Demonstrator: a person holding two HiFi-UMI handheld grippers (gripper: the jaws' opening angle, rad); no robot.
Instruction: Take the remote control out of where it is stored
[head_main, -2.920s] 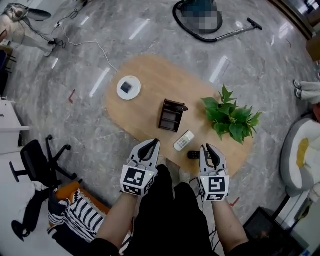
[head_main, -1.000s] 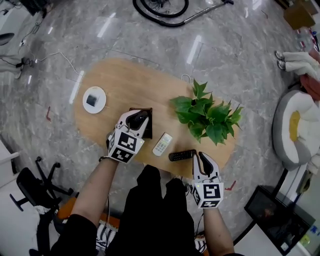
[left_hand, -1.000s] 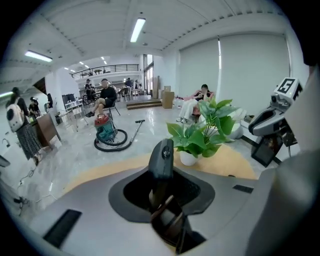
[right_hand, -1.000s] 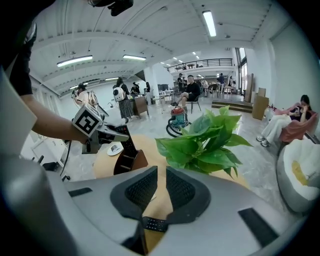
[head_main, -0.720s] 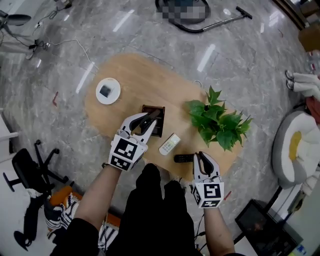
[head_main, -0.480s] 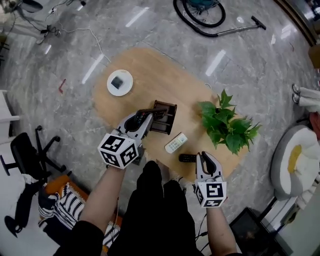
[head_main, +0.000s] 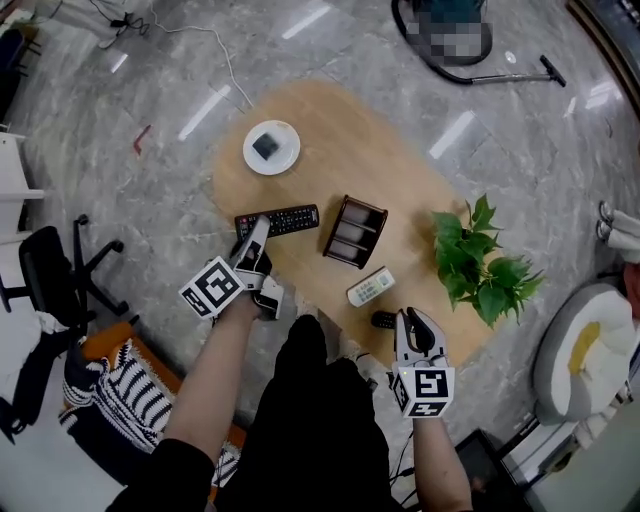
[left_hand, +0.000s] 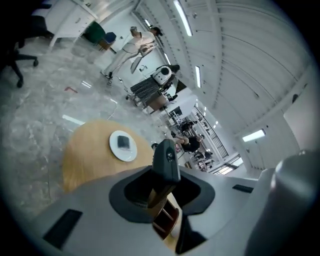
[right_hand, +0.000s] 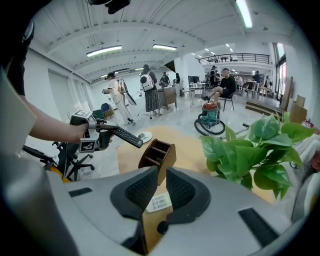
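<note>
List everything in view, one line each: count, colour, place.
table: one, light wood, mid-floor
dish: one, white, table's far left
organizer: one, dark brown, mid-table
black remote: one, black, held left of the organizer
white remote: one, white, on the table near the organizer
dark remote: one, black, table's near edge, partly hidden
plant: one, green, table's right end
vacuum cleaner: one, dark, floor beyond the table
office chair: one, black, floor at left
left gripper: one, white, shut on the black remote
right gripper: one, white, empty, jaws slightly apart
</note>
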